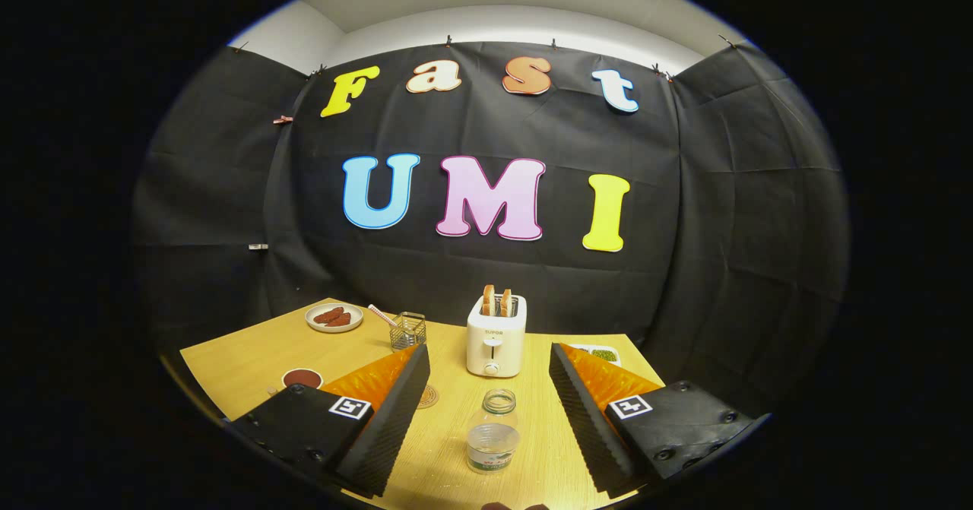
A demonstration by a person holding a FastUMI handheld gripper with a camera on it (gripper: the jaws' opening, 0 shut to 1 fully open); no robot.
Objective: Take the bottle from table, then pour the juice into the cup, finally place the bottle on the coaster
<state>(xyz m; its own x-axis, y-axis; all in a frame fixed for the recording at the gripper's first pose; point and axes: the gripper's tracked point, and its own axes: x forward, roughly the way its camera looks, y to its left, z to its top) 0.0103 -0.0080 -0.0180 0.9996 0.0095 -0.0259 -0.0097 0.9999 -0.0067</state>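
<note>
The wooden table (251,358) spreads below the booth's black cloth wall. The gripper (486,400) hangs above its near part with the jaws spread wide, pinching nothing. Taking the white toaster (496,343) as the landmark: it stands upright at the middle of the table, beyond the fingers, with two slices of toast (496,302) poking from its slots. The clear bottle (492,434), uncapped and upright, stands nearer than the toaster, directly in front of it and between the two fingers, touching neither. To the toaster's left are a wire basket (408,331) and, farther left, a plate (334,318) with reddish-brown food. A round coaster (427,397) lies nearer and to the left of the toaster, partly behind the left finger; a cup (302,378) with dark contents sits farther left again. A small dish (604,355) of green bits peeks out right of the toaster.
</note>
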